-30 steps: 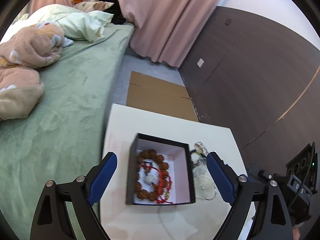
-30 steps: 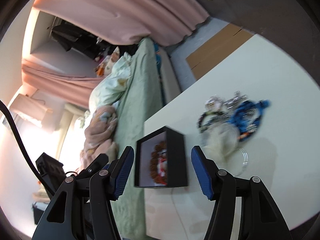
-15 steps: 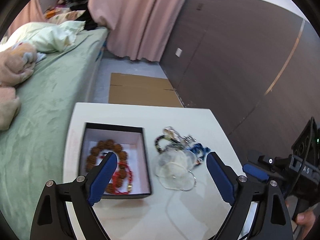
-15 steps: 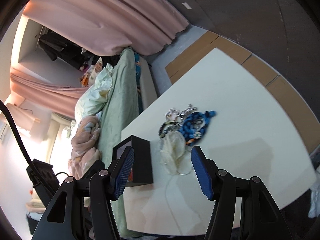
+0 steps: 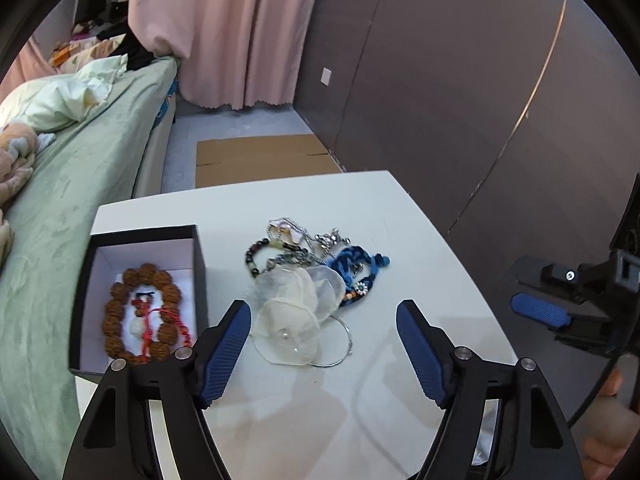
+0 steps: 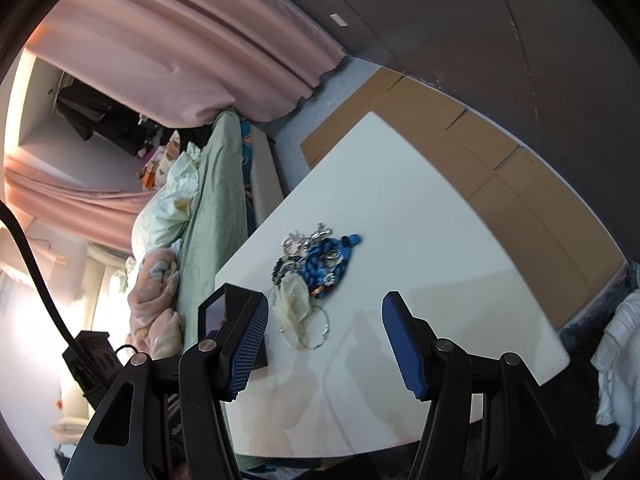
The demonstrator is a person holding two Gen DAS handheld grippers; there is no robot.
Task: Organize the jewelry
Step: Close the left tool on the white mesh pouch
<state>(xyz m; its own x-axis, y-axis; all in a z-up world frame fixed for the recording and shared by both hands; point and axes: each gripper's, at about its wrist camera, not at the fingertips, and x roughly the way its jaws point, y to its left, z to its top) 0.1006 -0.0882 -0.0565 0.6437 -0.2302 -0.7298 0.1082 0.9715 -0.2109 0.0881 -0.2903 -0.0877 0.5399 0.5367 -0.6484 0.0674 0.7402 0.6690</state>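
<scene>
Nearest the lens, the left hand-held gripper [image 5: 323,320] is shown with its jaws apart and nothing between the pads; the jaws have just been closing, presumably to suit the small pieces ahead. It is aimed downward at the shell-disc necklace [image 5: 298,306], the closest item of a loose jewelry pile [image 5: 316,268] left on the white tabletop [image 5: 420,248]. The right hand-held gripper [image 6: 324,330] is likewise held apart and empty, directed at the same pile from the other side. Behind the discs, a blue braided bracelet [image 5: 352,266], a dark bead bracelet [image 5: 256,256] and silver chains [image 5: 320,236] are heaped together, still to be sorted. Just left of the pile, an open black box [image 5: 200,264] is set as the receptacle; a brown bead bracelet [image 5: 140,316] and red cord [image 5: 168,320] already lie inside. Beyond the tabletop, a green bed [image 5: 80,184] and pink curtain [image 5: 224,32] are seen.
</scene>
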